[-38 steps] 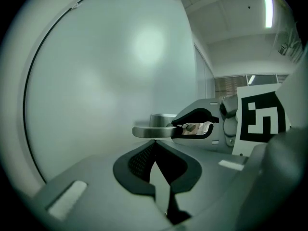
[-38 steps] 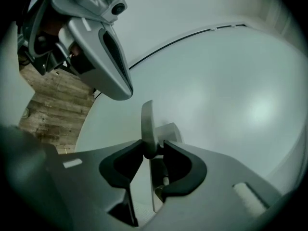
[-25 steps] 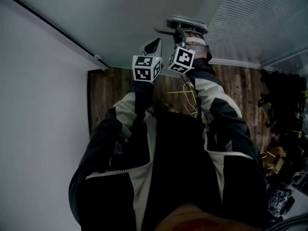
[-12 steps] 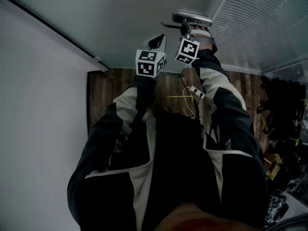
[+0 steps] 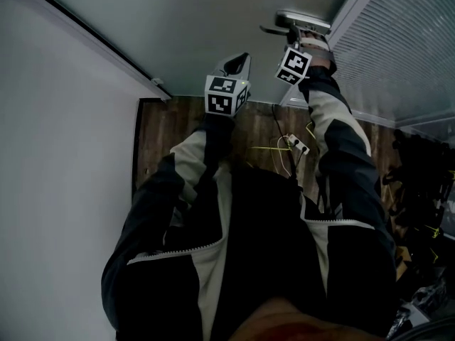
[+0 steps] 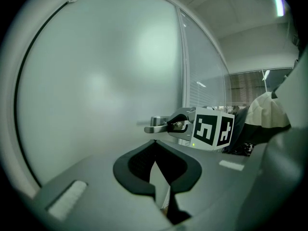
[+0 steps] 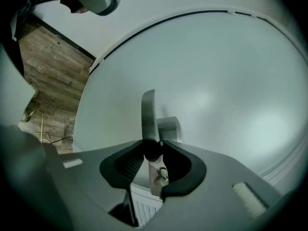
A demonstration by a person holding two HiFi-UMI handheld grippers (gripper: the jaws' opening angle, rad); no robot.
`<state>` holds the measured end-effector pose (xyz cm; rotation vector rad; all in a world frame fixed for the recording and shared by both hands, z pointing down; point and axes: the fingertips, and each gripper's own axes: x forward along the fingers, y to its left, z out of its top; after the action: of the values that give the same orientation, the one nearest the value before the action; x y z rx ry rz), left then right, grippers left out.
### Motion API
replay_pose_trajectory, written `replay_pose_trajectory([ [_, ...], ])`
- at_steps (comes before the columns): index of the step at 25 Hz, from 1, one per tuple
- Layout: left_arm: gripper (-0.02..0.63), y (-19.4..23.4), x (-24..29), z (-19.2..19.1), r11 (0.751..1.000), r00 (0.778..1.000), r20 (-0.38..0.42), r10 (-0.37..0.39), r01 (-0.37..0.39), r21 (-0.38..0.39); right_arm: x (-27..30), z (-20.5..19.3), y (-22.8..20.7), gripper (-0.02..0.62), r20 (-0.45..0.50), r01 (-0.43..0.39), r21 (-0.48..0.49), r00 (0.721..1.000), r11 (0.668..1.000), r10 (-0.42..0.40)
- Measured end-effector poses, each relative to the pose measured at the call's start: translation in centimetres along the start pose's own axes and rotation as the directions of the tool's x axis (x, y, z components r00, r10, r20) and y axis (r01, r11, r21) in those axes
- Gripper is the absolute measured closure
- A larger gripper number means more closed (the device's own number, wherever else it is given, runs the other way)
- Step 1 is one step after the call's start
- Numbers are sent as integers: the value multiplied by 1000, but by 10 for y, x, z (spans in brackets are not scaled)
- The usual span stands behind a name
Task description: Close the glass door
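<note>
Grip at far right: my right gripper (image 7: 152,150) pinches the handle (image 7: 148,114) of the frosted glass door (image 7: 231,81); my left gripper (image 6: 154,142), pressed together and empty, hangs left of it. Power strip (image 5: 299,145) lies on wooden floor (image 5: 170,133).

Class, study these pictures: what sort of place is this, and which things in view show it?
Probably an office or a similar indoor workspace: a frosted glass door with a metal lever handle, slatted blinds beside it, and wood-pattern flooring with a power strip and cables.
</note>
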<state>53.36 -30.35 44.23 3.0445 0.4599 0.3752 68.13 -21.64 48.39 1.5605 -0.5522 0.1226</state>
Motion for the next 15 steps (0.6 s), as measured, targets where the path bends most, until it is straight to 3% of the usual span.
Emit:
replay_pose_trajectory([
  [15, 603, 22, 0, -2, 1000, 1000, 8, 14, -14, -2, 22, 9, -4, 463, -17, 14, -34, 1000, 999, -14],
])
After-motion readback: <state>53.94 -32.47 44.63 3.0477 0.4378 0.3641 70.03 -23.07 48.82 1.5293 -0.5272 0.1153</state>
